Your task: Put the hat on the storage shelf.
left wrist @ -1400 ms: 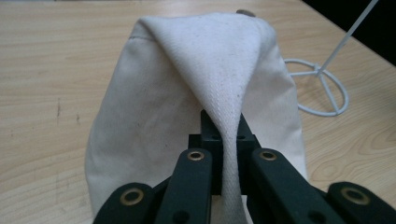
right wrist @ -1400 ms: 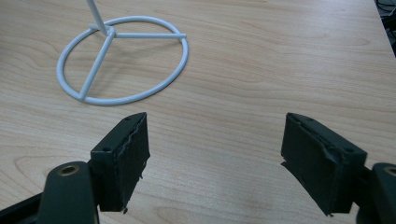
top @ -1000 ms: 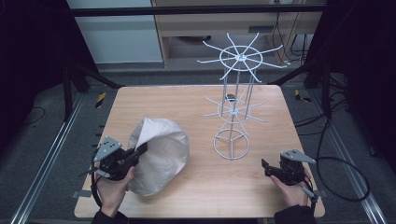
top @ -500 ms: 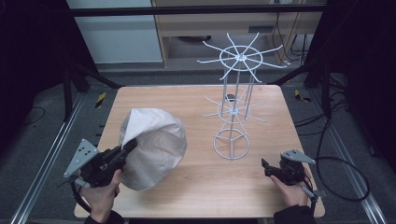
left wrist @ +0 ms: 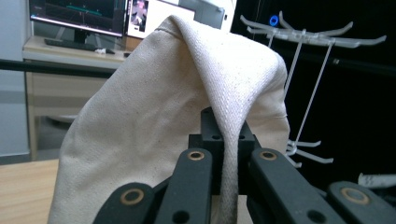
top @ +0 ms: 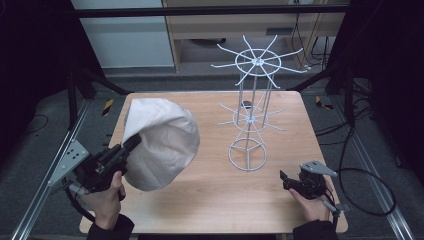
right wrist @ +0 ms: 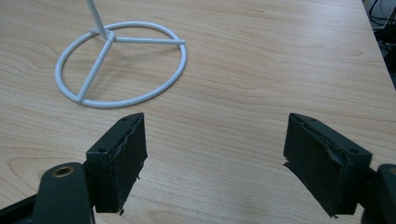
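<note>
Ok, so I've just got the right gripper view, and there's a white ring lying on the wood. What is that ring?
Observer: It's the foot of a tall white wire rack standing on the table. The rack has spokes sticking out at two levels.
Operator: And what's going on over on the other side?
Observer: The left gripper has its jaws shut on the edge of a cream cloth, maybe a hat, and is holding it up.
Operator: Is the cloth touching the rack?
Observer: No. In the high view there's a gap of bare table between them, and the cloth is to the left of the rack.
</note>
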The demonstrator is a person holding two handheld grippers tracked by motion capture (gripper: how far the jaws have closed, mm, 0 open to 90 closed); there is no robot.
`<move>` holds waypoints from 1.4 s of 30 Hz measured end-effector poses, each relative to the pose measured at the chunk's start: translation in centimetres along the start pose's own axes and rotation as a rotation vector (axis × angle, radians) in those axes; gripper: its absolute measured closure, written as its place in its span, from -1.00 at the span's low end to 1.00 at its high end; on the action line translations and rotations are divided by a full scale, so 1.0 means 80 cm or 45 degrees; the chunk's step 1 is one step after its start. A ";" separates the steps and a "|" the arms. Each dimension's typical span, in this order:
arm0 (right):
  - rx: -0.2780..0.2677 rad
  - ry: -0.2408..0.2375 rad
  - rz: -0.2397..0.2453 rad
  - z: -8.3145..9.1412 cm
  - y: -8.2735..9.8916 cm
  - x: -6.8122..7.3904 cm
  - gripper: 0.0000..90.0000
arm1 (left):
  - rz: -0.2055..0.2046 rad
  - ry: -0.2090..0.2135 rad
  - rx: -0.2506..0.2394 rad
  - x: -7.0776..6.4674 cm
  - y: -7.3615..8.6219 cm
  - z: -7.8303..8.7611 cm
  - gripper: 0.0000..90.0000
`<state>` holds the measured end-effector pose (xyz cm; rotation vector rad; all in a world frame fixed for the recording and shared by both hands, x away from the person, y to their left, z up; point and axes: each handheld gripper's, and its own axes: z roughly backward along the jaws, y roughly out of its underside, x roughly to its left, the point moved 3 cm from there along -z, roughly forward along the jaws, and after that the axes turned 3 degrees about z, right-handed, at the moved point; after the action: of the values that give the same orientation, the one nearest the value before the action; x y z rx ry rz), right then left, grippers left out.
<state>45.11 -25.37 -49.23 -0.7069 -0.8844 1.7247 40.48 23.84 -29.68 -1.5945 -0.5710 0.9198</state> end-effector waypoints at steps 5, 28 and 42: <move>-0.003 -0.005 -0.003 0.000 0.000 0.001 -0.53 | 0.022 0.034 -0.079 -0.005 -0.011 -0.010 0.97; -0.016 -0.016 0.008 -0.002 0.000 0.002 -0.54 | 0.094 0.171 -0.335 -0.031 -0.079 -0.053 0.97; -0.012 -0.021 0.015 -0.004 0.001 0.002 -0.54 | 0.062 0.188 -0.363 -0.047 -0.106 -0.091 0.97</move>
<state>45.26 -25.20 -49.47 -0.7061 -0.9019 1.7403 45.20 18.64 -20.27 -1.9227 -0.5803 0.7732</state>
